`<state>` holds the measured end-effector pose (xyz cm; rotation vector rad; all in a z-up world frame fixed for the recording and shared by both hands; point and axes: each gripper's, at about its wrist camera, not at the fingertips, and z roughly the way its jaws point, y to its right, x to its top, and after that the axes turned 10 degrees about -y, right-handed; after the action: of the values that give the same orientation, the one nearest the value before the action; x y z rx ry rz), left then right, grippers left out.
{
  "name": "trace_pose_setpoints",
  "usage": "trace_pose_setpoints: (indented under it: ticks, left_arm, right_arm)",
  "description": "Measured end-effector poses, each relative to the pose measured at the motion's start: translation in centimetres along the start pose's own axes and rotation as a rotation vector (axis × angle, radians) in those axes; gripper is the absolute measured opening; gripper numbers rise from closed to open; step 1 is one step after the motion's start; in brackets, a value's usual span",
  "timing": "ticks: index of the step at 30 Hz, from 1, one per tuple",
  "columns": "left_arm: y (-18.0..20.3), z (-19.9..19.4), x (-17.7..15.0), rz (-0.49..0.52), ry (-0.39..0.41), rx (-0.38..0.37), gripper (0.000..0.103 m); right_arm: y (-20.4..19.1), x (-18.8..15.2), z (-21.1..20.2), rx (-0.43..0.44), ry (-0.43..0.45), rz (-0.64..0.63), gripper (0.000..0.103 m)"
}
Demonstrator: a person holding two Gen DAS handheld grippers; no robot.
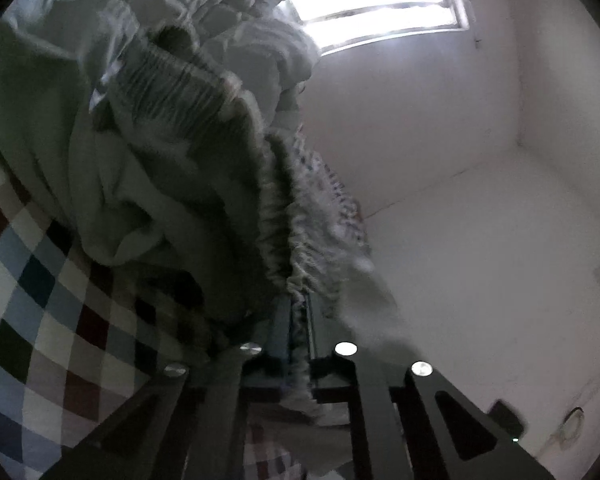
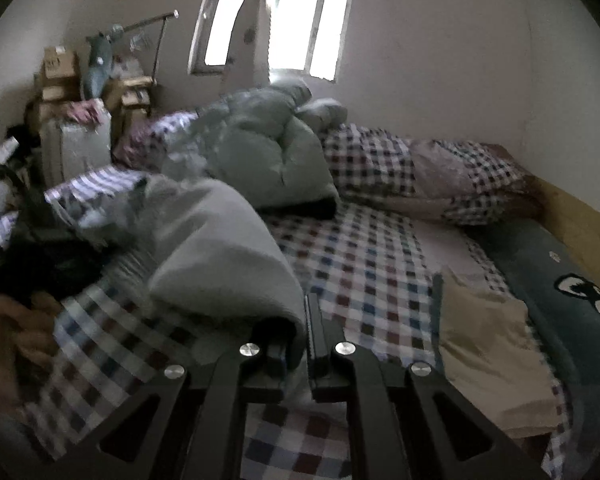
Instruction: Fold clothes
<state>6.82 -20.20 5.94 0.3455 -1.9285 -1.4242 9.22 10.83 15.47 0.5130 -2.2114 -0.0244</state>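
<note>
A pale grey-green garment with a gathered elastic waistband hangs in front of the left wrist camera. My left gripper is shut on the waistband edge and holds the garment lifted above the checked bedsheet. In the right wrist view the same garment bulges up in a fold over the checked sheet. My right gripper is shut on its lower folded edge. The blur hides finer detail.
A green quilt and checked pillows lie at the head of the bed. A beige cloth and a dark blue blanket lie at right by the wooden bed edge. Boxes and clutter stand at left.
</note>
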Motion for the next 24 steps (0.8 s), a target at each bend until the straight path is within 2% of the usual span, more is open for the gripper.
trace_pose_setpoints:
  ticks: [4, 5, 7, 9, 10, 12, 14, 18, 21, 24]
  left_arm:
    - [1.3, -1.6, 0.5, 0.042, 0.009, -0.033, 0.003]
    - [1.5, -1.6, 0.7, 0.045, 0.009, -0.039, 0.003]
    - [1.5, -1.5, 1.4, 0.047, 0.008, -0.043, 0.003]
    - [1.3, -1.6, 1.8, 0.047, 0.006, -0.044, 0.003]
    - [1.3, -1.5, 1.9, 0.048, 0.006, -0.046, 0.003]
    - [1.2, -1.5, 2.1, 0.049, 0.004, -0.050, 0.003]
    - [1.1, -1.5, 2.2, 0.050, 0.002, -0.054, 0.003]
    - [0.9, -1.5, 2.5, 0.051, -0.001, -0.063, 0.003]
    - [0.8, -1.4, 2.8, 0.055, -0.007, -0.066, 0.003]
    - [0.8, -1.3, 3.1, 0.064, -0.018, -0.063, 0.003]
  right_arm:
    - [-0.7, -1.1, 1.6, -0.036, -0.035, -0.025, 0.013]
    - [-0.9, -1.4, 2.0, -0.042, -0.043, -0.030, 0.017]
    - [-1.6, -1.9, 2.8, -0.102, -0.072, -0.057, 0.028]
    - [-2.0, -2.3, 2.8, -0.136, -0.074, -0.067, 0.046]
    - [-2.2, -2.5, 2.8, -0.153, -0.075, -0.071, 0.048]
    - [-2.8, -3.1, 2.5, -0.192, -0.070, -0.089, 0.065]
    - [-3.7, -3.7, 1.8, -0.237, -0.057, -0.119, 0.072]
    - [-6.9, -5.8, 0.0, -0.307, -0.007, -0.200, 0.077]
    - [-10.4, -6.9, -0.8, -0.299, 0.029, -0.295, 0.078]
    - [-14.9, -7.9, -0.6, -0.318, 0.091, -0.476, 0.078]
